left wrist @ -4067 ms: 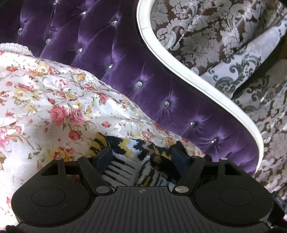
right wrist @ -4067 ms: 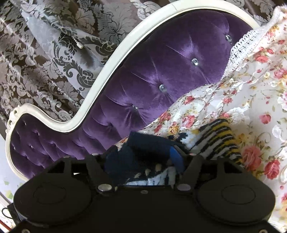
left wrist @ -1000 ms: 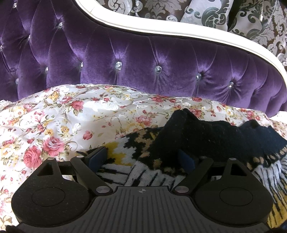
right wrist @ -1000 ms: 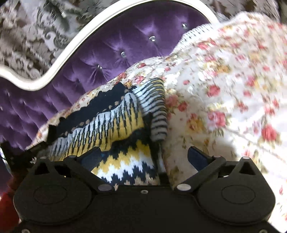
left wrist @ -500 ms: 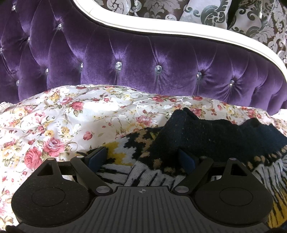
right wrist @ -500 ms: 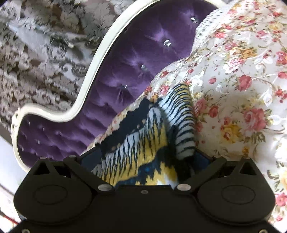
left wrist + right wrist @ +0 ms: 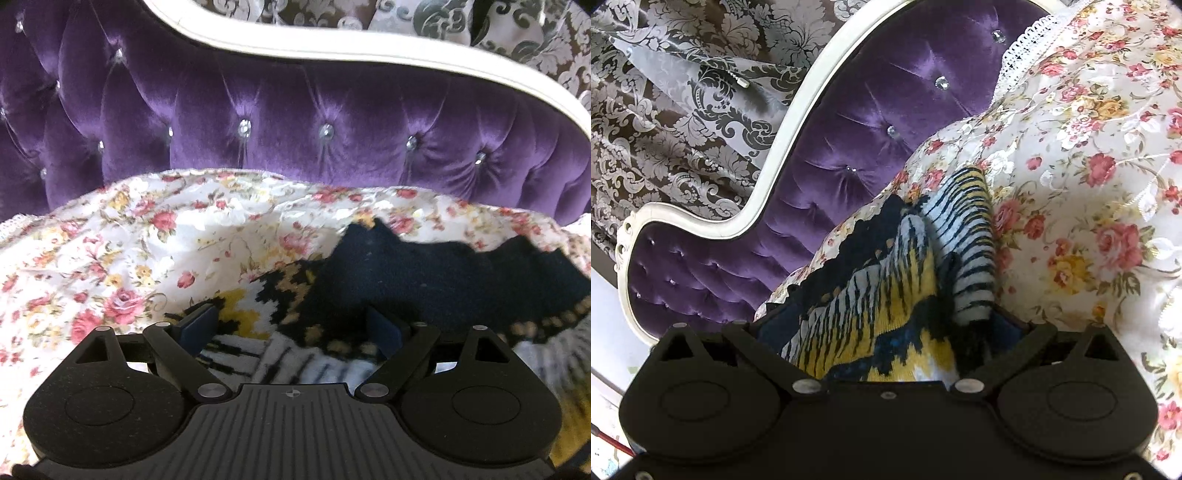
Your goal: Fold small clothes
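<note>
A small knitted garment (image 7: 424, 280), navy, yellow and white with zigzag and stripe patterns, lies on a floral bedspread (image 7: 147, 251). My left gripper (image 7: 291, 328) is open, its jaws wide apart over the garment's patterned edge, with the navy part just ahead. In the right wrist view the same garment (image 7: 886, 295) runs up from between the jaws, with a striped part (image 7: 971, 258) folded over at its right. My right gripper (image 7: 890, 332) is open with its jaws astride the garment's near end.
A tufted purple velvet headboard (image 7: 295, 122) with a white frame (image 7: 332, 48) stands behind the bedspread. Patterned brown and silver curtains (image 7: 665, 110) hang beyond it. The bedspread's lace edge (image 7: 1027, 40) meets the headboard.
The left gripper has drawn back slightly from the garment. The right gripper has swung from the bedspread's side onto the garment's end and now straddles it.
</note>
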`<state>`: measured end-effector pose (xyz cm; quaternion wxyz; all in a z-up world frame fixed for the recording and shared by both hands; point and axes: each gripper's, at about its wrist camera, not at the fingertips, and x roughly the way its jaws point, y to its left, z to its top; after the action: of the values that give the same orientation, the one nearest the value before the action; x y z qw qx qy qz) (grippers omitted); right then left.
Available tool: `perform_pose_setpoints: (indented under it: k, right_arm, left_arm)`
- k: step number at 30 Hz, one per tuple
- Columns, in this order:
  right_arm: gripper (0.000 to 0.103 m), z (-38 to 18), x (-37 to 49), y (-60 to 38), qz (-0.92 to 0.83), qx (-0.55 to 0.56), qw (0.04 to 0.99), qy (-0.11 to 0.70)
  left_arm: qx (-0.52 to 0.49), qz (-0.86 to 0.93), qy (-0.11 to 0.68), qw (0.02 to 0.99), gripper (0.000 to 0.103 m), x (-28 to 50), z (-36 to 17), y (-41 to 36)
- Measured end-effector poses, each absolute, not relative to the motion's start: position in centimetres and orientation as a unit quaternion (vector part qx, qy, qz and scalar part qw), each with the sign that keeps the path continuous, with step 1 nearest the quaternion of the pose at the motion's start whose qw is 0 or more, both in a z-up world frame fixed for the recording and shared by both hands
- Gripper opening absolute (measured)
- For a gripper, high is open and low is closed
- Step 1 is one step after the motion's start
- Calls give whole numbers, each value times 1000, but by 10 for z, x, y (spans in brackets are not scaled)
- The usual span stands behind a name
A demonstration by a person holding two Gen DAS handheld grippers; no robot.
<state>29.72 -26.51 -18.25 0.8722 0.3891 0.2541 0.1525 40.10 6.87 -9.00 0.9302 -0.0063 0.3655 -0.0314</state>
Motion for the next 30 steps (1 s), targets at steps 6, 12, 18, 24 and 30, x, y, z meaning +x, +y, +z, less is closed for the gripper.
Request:
perform_pose_setpoints:
  k: [6, 12, 18, 24, 30]
  right_arm:
    - [102, -182, 297, -269, 143, 410, 864, 254]
    - [102, -182, 297, -274, 139, 437, 851, 255]
    - [102, -184, 296, -279, 146, 456, 840, 254]
    - [102, -184, 296, -280, 153, 454, 839, 258]
    - [103, -183, 296, -277, 153, 443, 844, 262]
  left_arm:
    - [-15, -47, 381, 923, 87, 368, -56, 40]
    - [31, -71, 385, 920, 87, 335, -52, -6]
    - [48, -72, 399, 913, 87, 324, -73, -32]
    - [70, -59, 398, 913, 88, 313, -93, -47]
    - [67, -49, 380, 921, 89, 306, -97, -49]
